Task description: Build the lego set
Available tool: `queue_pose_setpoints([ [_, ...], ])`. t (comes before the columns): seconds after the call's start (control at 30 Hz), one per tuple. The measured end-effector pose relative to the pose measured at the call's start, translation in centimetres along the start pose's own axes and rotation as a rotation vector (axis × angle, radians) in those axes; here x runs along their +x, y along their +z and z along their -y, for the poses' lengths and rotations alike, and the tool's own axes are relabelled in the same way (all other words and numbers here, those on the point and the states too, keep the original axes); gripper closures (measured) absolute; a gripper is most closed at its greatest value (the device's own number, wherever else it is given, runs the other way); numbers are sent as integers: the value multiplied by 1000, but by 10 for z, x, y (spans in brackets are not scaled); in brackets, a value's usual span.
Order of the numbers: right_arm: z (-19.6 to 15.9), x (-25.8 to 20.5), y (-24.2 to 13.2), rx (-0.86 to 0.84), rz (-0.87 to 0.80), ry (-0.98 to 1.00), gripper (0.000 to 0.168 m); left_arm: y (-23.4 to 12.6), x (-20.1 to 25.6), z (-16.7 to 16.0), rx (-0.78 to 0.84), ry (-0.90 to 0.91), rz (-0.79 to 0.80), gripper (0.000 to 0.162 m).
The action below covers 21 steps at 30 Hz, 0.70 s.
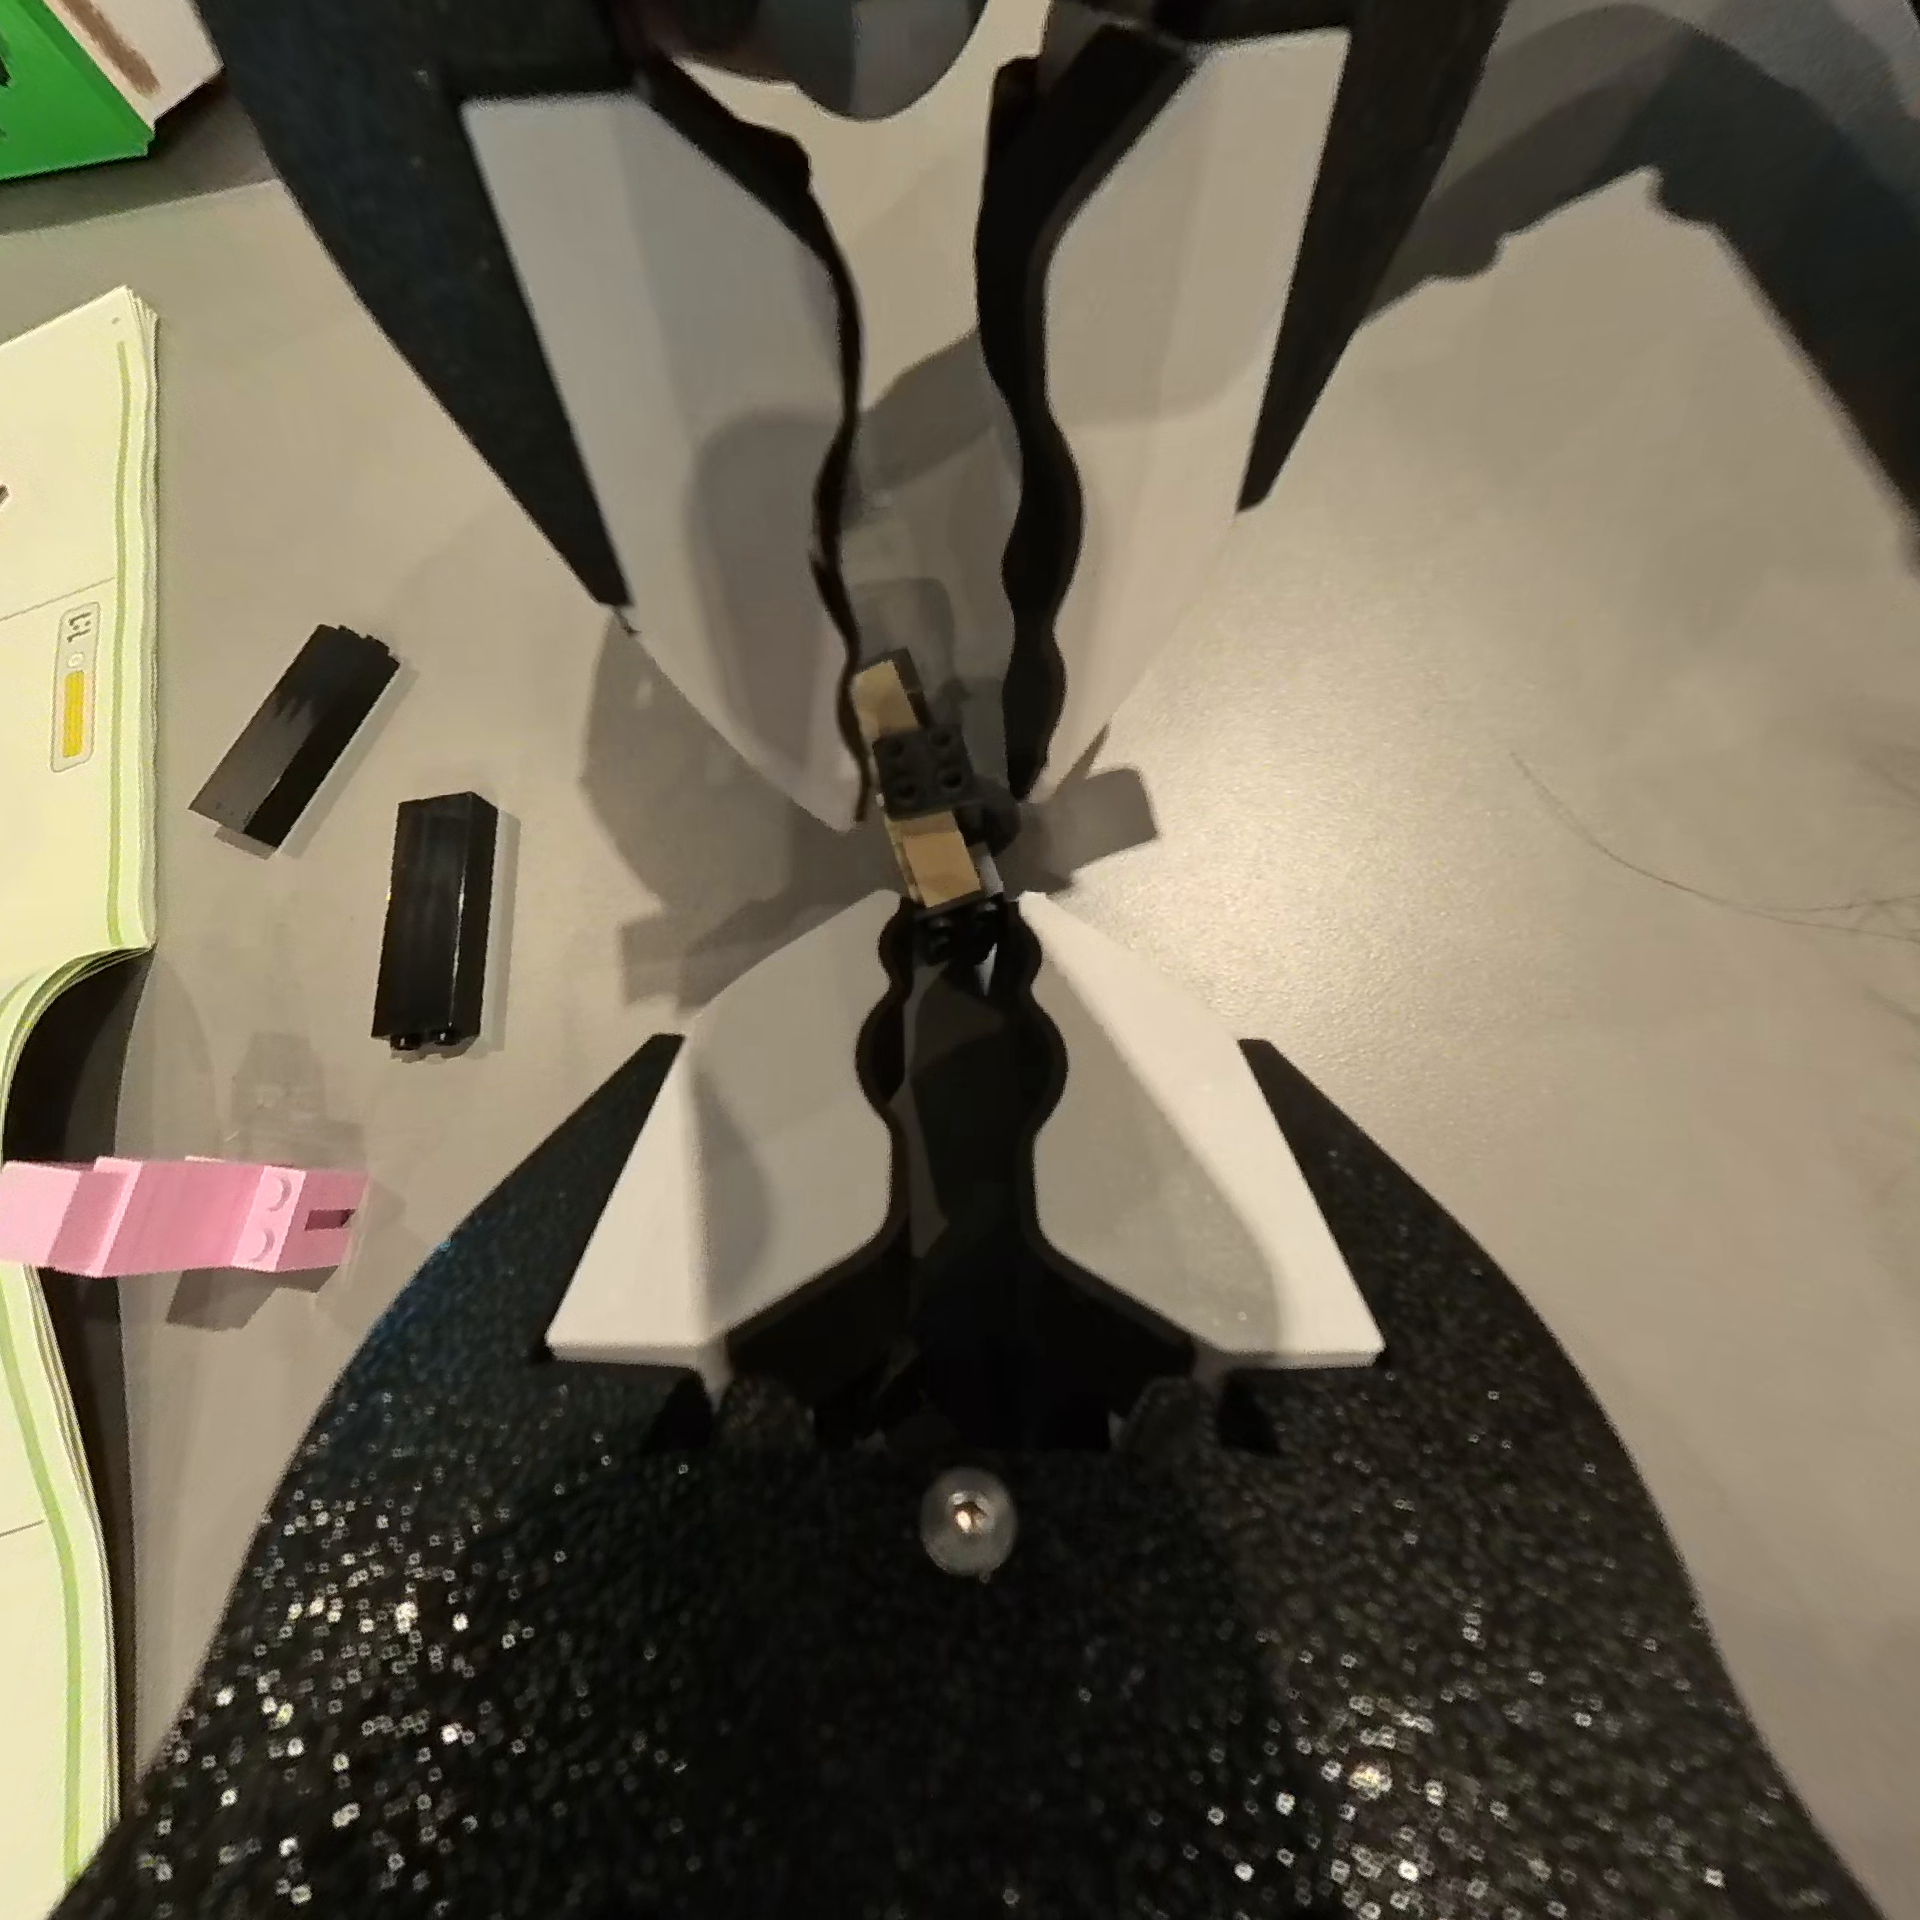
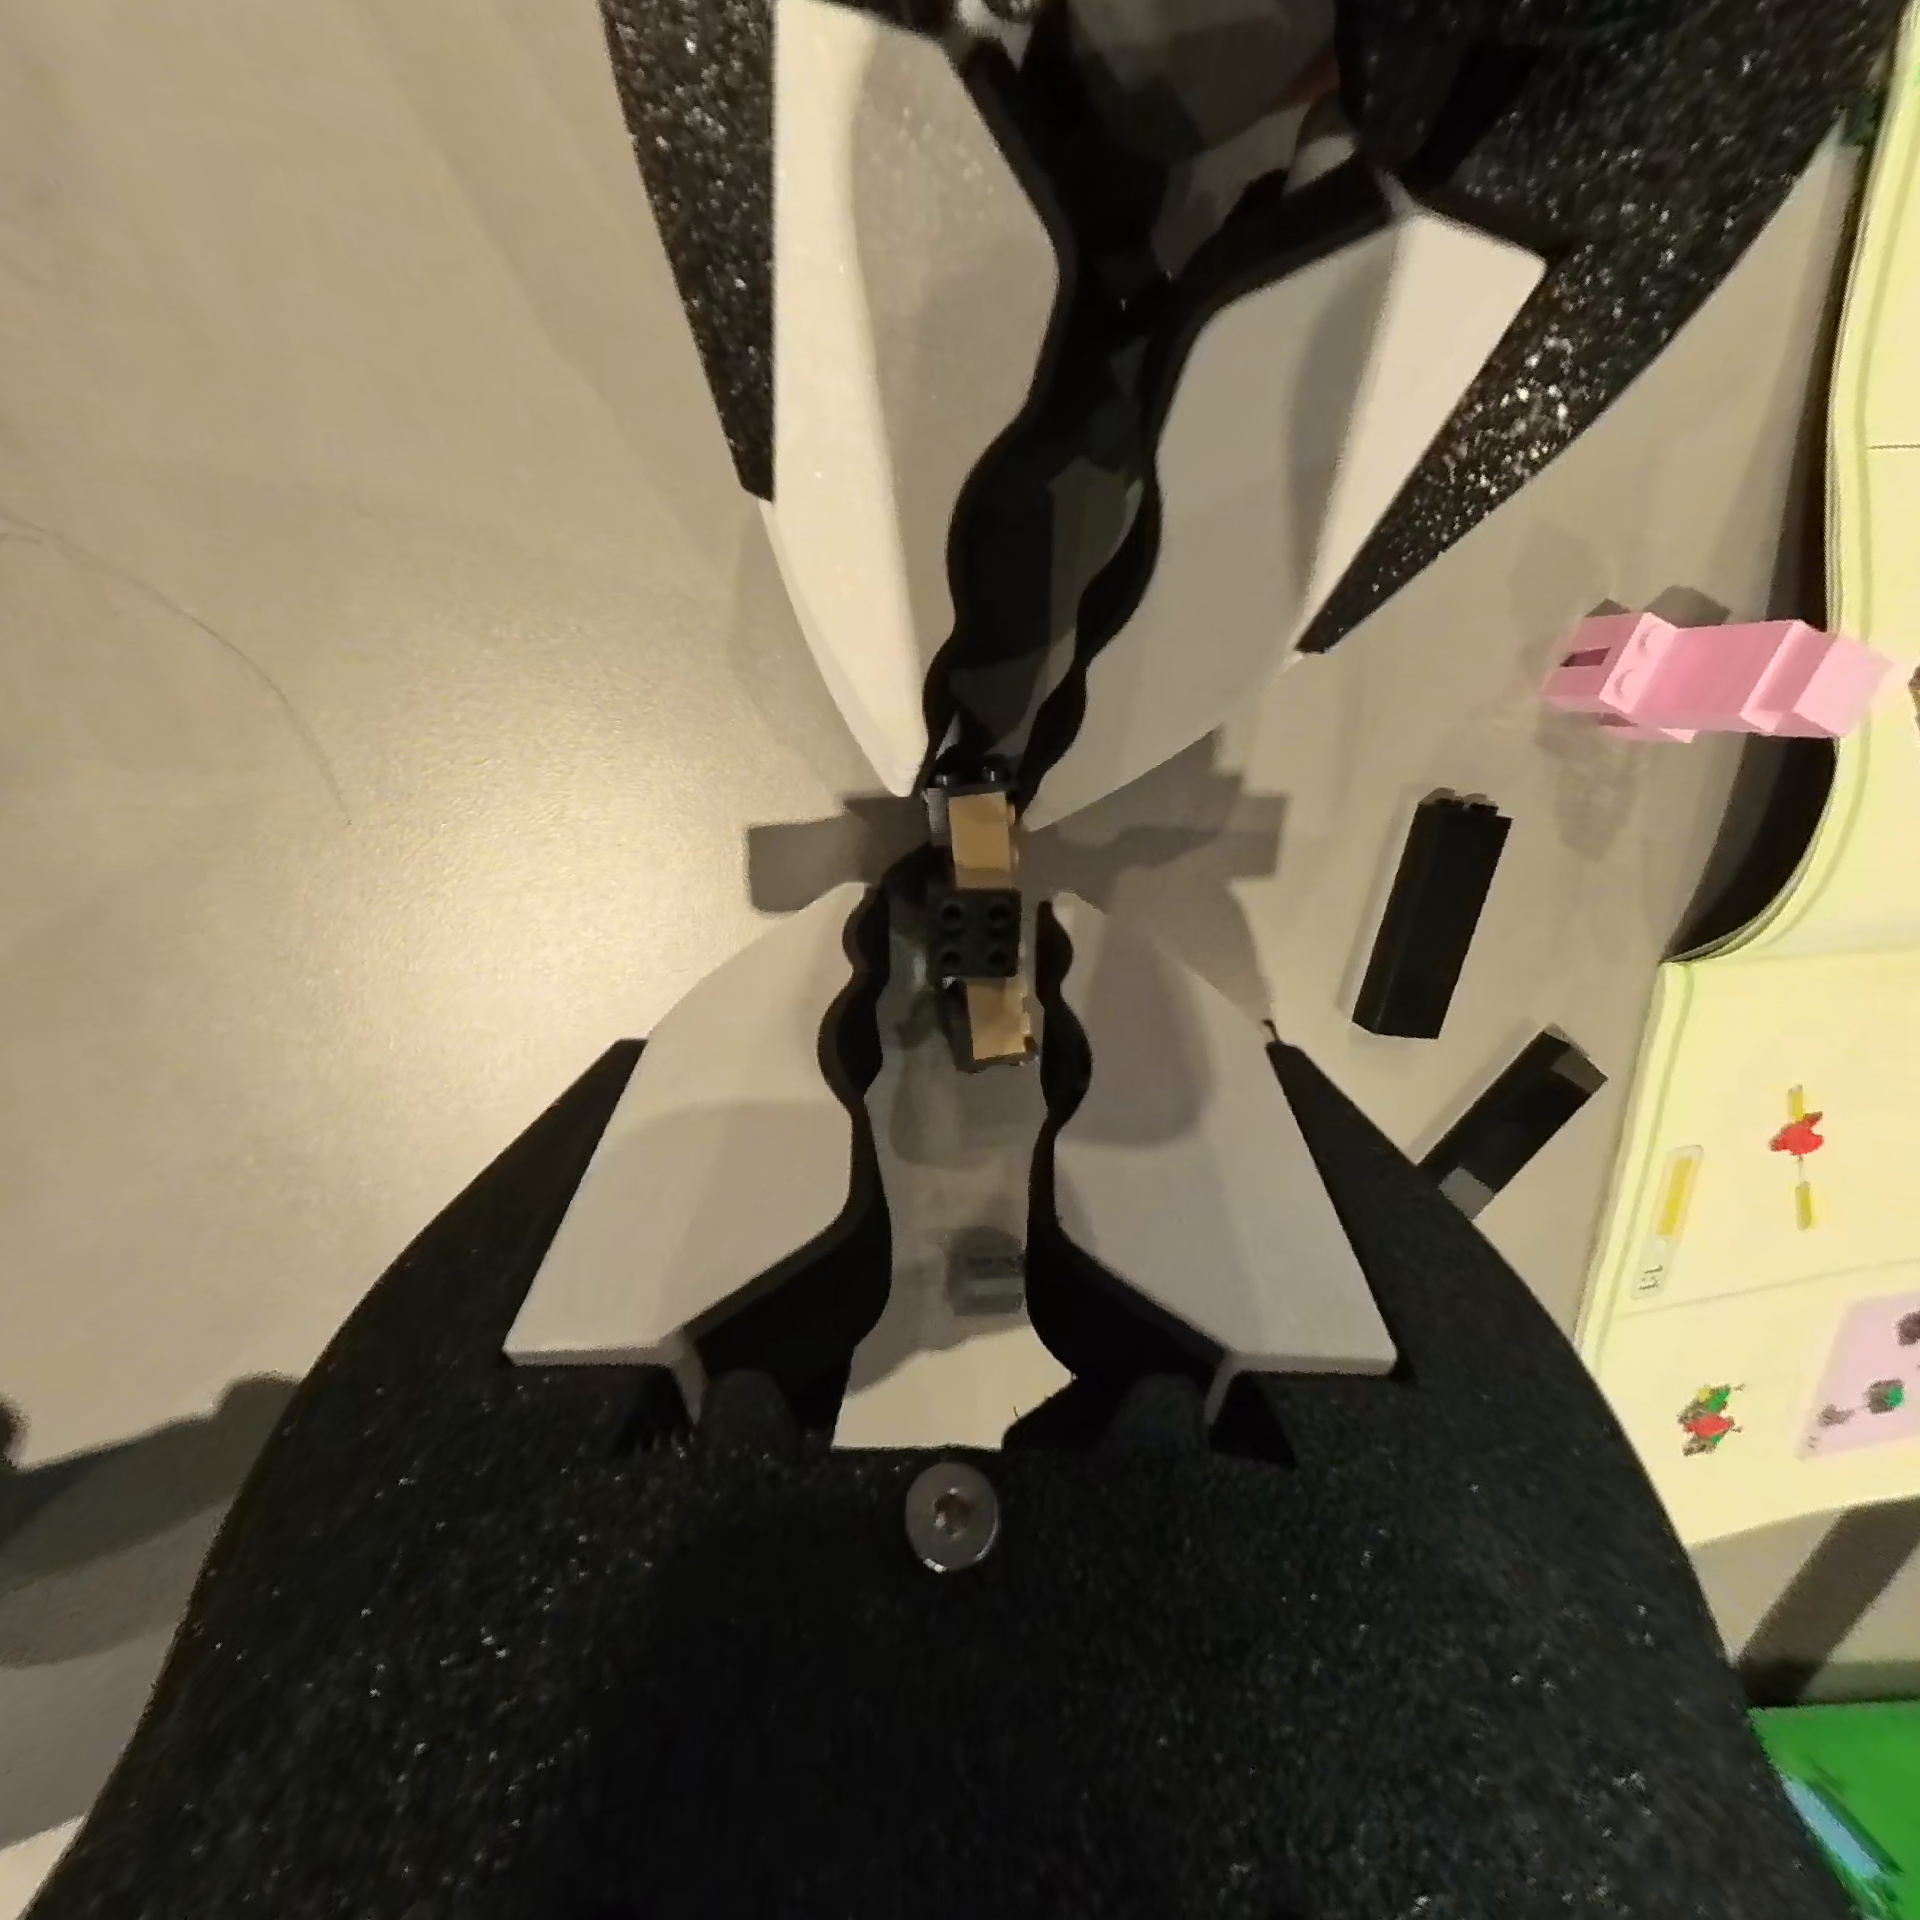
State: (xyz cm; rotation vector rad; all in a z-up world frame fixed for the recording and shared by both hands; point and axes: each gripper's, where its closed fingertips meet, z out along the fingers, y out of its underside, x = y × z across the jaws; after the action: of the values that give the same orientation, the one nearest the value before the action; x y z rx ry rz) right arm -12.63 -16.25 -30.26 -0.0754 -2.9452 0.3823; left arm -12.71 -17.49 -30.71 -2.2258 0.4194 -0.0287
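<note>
1. Tan-and-black lego assembly (image 1: 928, 805) hangs above the table (image 1: 1455, 831) between your two claws, its long axis running tip to tip.
2. Your left gripper (image 1: 961, 920) pinches its near end.
3. Your right gripper (image 2: 961, 971) pinches the black studded block on the other end.
4. Two black bricks (image 1: 442, 925) and a pink piece (image 1: 197, 1216) lie left of your left claw.

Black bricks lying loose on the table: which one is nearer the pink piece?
The upright-looking long black brick, with two round studs at its near end. The other black brick lies slanted, closer to the booklet.
</note>
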Motion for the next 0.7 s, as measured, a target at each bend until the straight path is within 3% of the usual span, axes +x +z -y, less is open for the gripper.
queue_pose_setpoints([
  [0.7, -1, 1, 4, 43, 62, 3, 151, 0, 1, 0, 0, -1, -9, 146],
])
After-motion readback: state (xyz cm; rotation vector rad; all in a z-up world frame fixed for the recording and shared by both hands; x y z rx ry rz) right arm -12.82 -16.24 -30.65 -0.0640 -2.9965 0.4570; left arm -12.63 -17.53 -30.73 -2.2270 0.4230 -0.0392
